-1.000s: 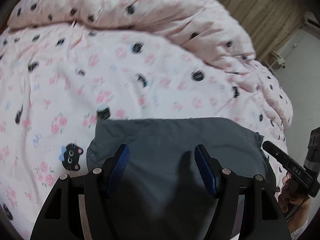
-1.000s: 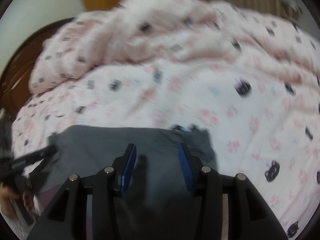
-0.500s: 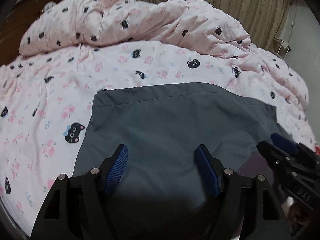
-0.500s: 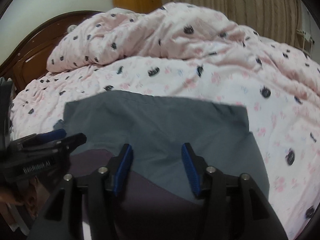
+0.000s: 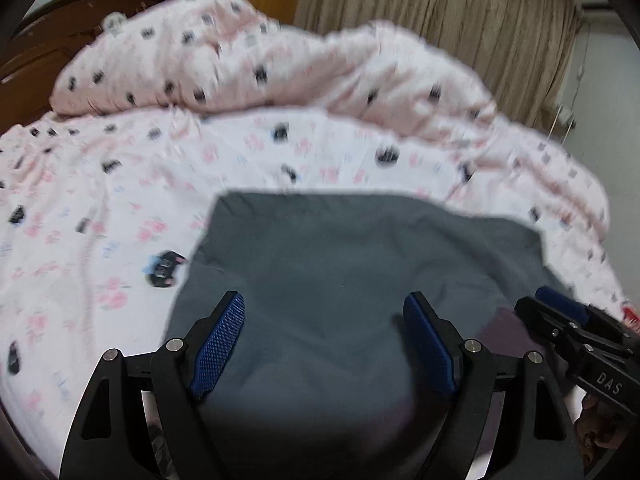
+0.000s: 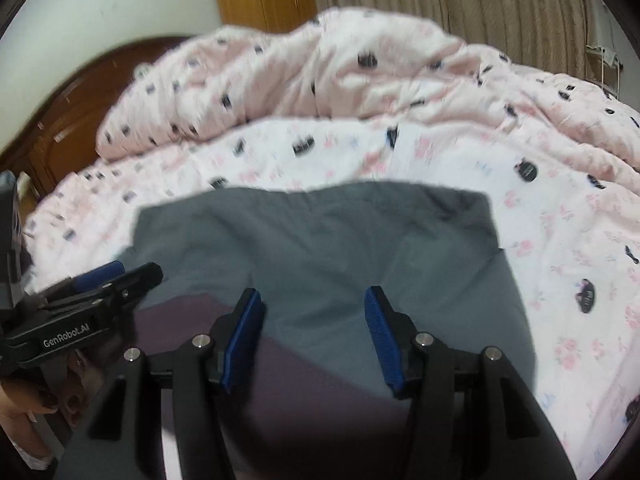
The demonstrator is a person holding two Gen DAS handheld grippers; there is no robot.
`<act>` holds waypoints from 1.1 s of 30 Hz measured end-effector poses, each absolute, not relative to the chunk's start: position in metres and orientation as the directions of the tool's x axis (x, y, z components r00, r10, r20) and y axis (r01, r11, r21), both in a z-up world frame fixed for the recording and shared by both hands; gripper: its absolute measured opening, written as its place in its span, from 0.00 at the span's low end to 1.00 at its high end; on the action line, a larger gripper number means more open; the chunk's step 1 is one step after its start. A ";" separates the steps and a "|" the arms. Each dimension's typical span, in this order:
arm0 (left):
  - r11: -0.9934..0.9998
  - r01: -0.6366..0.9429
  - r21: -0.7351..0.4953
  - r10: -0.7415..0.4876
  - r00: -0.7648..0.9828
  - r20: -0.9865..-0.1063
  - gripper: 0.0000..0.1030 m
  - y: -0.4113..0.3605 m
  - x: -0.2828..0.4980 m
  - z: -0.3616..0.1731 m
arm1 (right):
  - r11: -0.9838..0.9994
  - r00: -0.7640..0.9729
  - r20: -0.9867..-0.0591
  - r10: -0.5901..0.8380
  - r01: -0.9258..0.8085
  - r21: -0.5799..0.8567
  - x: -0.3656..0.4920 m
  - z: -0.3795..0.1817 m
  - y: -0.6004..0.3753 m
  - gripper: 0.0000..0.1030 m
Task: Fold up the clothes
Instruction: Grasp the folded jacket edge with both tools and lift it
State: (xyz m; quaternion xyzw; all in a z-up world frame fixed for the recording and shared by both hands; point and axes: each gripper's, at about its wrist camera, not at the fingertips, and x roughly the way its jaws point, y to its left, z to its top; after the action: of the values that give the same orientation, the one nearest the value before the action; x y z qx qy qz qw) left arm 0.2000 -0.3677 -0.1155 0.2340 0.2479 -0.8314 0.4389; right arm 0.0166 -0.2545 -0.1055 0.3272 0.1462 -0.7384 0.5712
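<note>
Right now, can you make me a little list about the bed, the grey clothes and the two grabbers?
Place: a bed with a pink cat-print sheet and a bunched-up quilt at the far side
Clothing: grey garment lying spread on the sheet, a darker purplish layer showing at its near edge
Left gripper: open, above the garment, nothing between its fingers
Right gripper: open, above the garment, nothing held
Behind the bed: wooden headboard, beige curtain

Grey garment (image 5: 360, 280) lying spread flat on bed, far edge straight, darker purplish layer (image 6: 304, 376) showing at near edge.
</note>
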 end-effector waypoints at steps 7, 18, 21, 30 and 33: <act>-0.526 0.842 -0.119 -0.647 -0.487 -0.587 0.77 -0.343 0.194 -0.132 | -0.315 -0.141 -0.659 -0.738 0.937 0.153 0.028 -0.103 -0.231 0.55; -0.536 0.831 -0.147 -0.656 -0.520 -0.547 0.83 -0.348 0.193 -0.155 | -0.323 -0.145 -0.676 -0.722 0.935 0.144 0.023 -0.139 -0.238 0.59; -0.537 0.831 -0.145 -0.657 -0.520 -0.545 0.83 -0.346 0.193 -0.156 | -0.323 -0.146 -0.672 -0.726 0.935 0.146 0.024 -0.142 -0.236 0.59; -0.541 0.833 -0.116 -0.674 -0.512 -0.532 0.83 -0.337 0.194 -0.149 | -0.337 -0.161 -0.683 -0.713 0.932 0.133 0.027 -0.129 -0.232 0.59; -0.536 0.840 -0.085 -0.722 -0.509 -0.469 0.83 -0.318 0.200 -0.137 | -0.353 -0.162 -0.628 -0.761 0.916 0.191 0.028 -0.110 -0.200 0.60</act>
State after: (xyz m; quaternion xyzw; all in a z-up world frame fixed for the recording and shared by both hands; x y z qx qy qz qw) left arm 0.2002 -0.3185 -0.1375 0.1929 0.1529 -0.8550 0.4565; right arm 0.0281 -0.2000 -0.1101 0.3301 0.1173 -0.7533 0.5567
